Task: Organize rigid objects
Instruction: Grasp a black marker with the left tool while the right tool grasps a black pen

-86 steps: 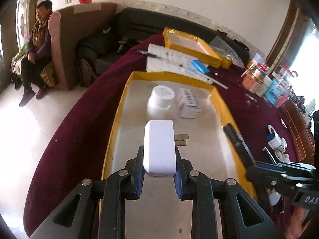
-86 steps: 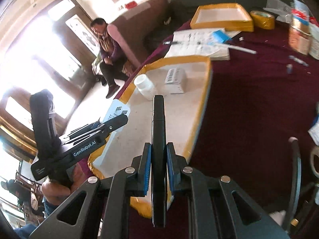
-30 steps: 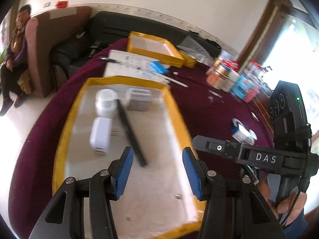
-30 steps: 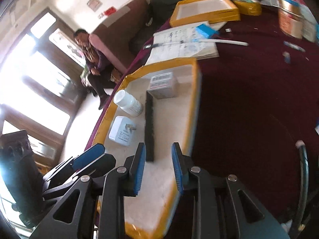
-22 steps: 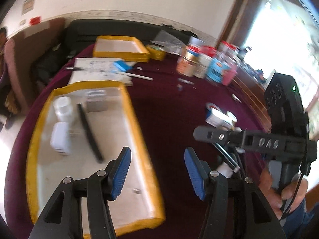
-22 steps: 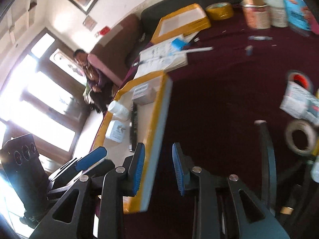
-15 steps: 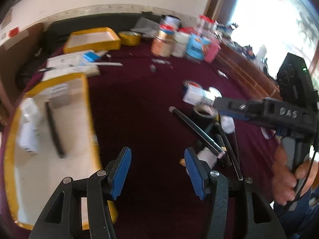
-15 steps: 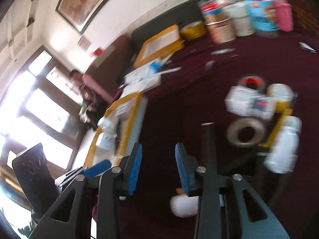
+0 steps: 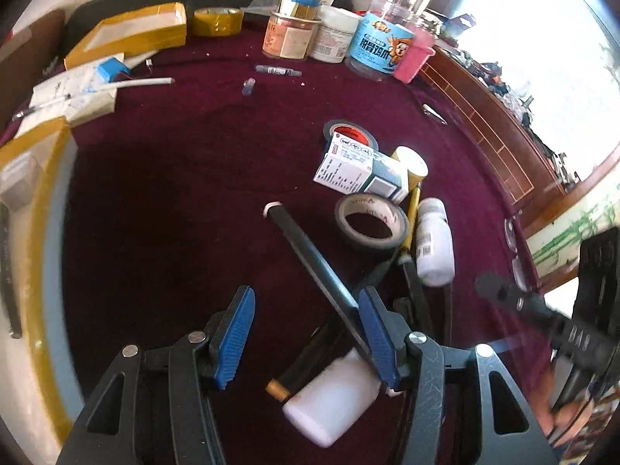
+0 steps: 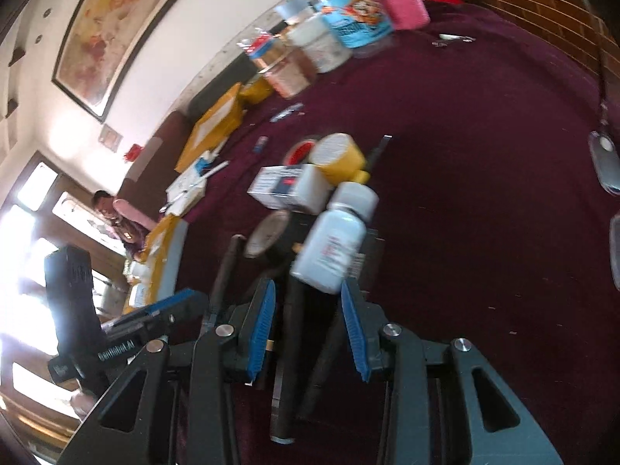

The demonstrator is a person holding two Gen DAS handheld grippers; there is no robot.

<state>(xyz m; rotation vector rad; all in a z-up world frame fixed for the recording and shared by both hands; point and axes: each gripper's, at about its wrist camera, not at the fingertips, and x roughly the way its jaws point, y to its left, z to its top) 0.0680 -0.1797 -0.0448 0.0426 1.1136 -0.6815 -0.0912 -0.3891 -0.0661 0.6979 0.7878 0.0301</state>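
Observation:
My left gripper [image 9: 306, 333] is open and empty above the maroon cloth, over a long black bar [image 9: 310, 263] and a white bottle [image 9: 333, 407]. My right gripper [image 10: 308, 323] is open, its blue pads on either side of dark sticks [image 10: 290, 348], just short of a lying white bottle [image 10: 333, 240]. A loose pile holds a tape roll [image 9: 370, 226], a white box [image 9: 356, 170], a yellow-capped tub [image 10: 339, 157] and a second white bottle [image 9: 434, 240]. The yellow-rimmed tray [image 9: 38, 232] lies at the far left.
Jars and tubs [image 9: 337, 35] stand at the table's back edge. A smaller yellow tray [image 9: 128, 35], a tape roll [image 9: 217, 21] and papers [image 9: 69, 93] lie at the back left. Glasses [image 10: 604, 162] lie at the right. A person [image 10: 116, 213] sits beyond the table.
Both grippers let go of the white plug and the black bar in the tray, opened, and swung right from the tray to the loose pile.

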